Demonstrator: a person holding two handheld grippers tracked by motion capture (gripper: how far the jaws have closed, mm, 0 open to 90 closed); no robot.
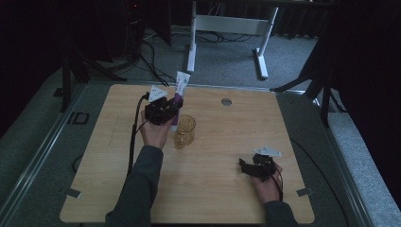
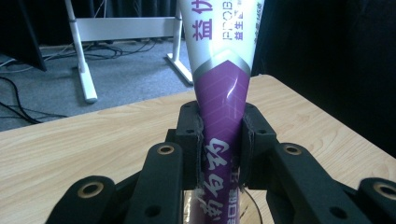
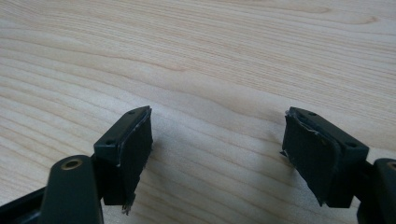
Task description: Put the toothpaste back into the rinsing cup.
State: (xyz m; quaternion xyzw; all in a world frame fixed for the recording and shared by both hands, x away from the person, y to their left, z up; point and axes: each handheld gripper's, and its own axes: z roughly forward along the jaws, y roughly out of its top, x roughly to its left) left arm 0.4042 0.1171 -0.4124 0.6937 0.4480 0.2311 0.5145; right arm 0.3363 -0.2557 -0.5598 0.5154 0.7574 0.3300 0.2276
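1. We see a toothpaste tube [image 2: 223, 93] with a purple lower half and a white upper half, divided by a silver chevron; white characters run down the purple part and purple print crosses the white.
2. The tube stands nearly upright toward the table's far-left area, its flat crimped end at twelve o'clock in the left gripper view.
3. The left gripper [image 2: 220, 149] is clenched on the purple part, one pad pressing each side.
4. At about four o'clock from the tube stands an amber glass [image 1: 185, 131]; its rim appears to sit just under the tube, though the dim high view leaves that uncertain.
5. The right gripper [image 3: 219, 156] hangs low over the bare wooden table [image 1: 222, 189] near the near-right corner, its jaws spread wide and grasping nothing.
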